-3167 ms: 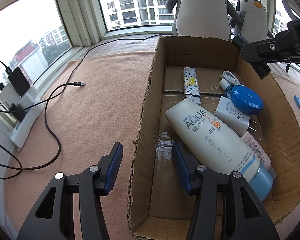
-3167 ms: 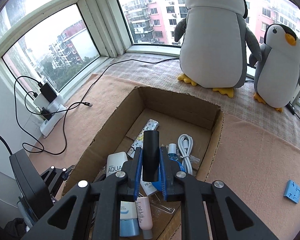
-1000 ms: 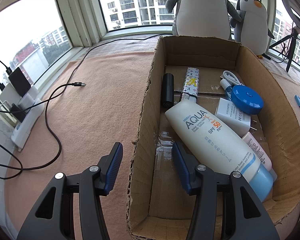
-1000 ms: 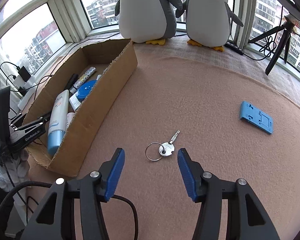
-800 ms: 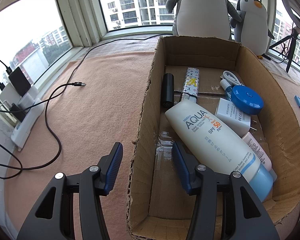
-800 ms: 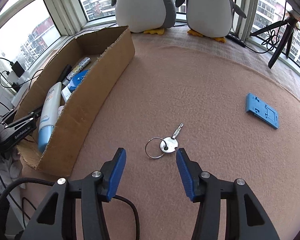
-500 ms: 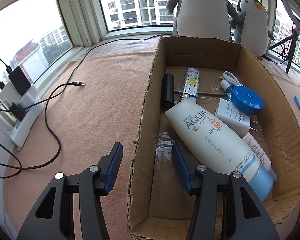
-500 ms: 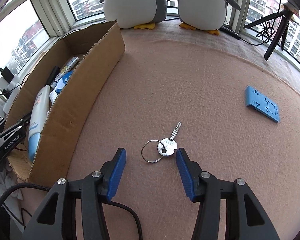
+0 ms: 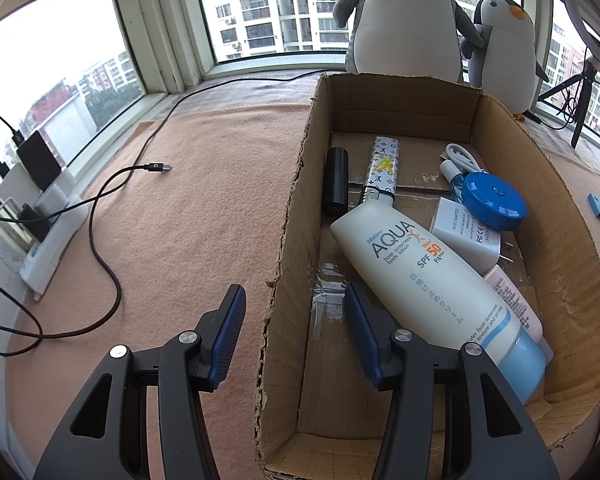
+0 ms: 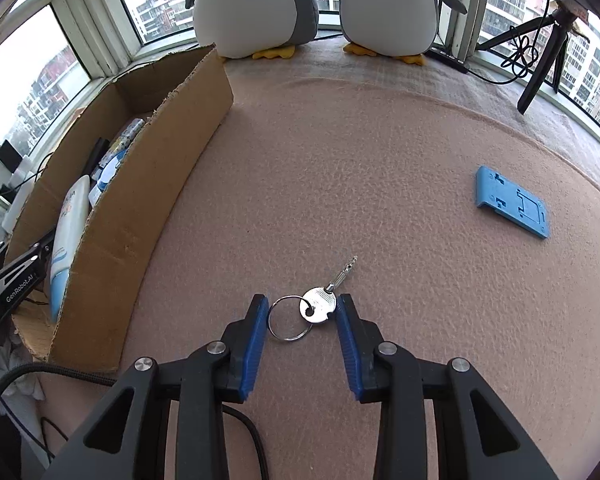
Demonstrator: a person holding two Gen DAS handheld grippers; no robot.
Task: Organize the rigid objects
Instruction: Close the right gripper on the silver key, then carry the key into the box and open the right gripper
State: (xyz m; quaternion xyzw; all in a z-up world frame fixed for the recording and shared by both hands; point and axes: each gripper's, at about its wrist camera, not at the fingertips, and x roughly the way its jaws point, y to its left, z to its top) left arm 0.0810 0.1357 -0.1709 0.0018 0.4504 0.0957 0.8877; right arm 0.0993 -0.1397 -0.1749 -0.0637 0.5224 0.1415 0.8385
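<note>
A silver key on a ring (image 10: 314,307) lies on the tan cloth. My right gripper (image 10: 301,312) is open, low over the cloth, with the key's head and ring between its blue fingertips. My left gripper (image 9: 291,312) is open and straddles the near left wall of the cardboard box (image 9: 290,216), holding nothing. In the box lie a black cylinder (image 9: 336,186), a patterned tube (image 9: 383,170), an AQUA sunscreen bottle (image 9: 424,276), a white adapter (image 9: 466,238), a blue round case (image 9: 493,200) and a white cable (image 9: 460,156). The box also shows in the right wrist view (image 10: 140,184).
A blue plastic stand (image 10: 511,207) lies on the cloth to the right of the key. Two plush penguins (image 10: 256,4) stand by the window behind the box. A black tripod (image 10: 540,60) is at the back right. A black cable (image 9: 108,200) and power strip (image 9: 48,240) lie left.
My right gripper dropped the black cylinder in the box, swung right to the key, then moved down and forward until the key sits between its fingertips. The left gripper stayed still.
</note>
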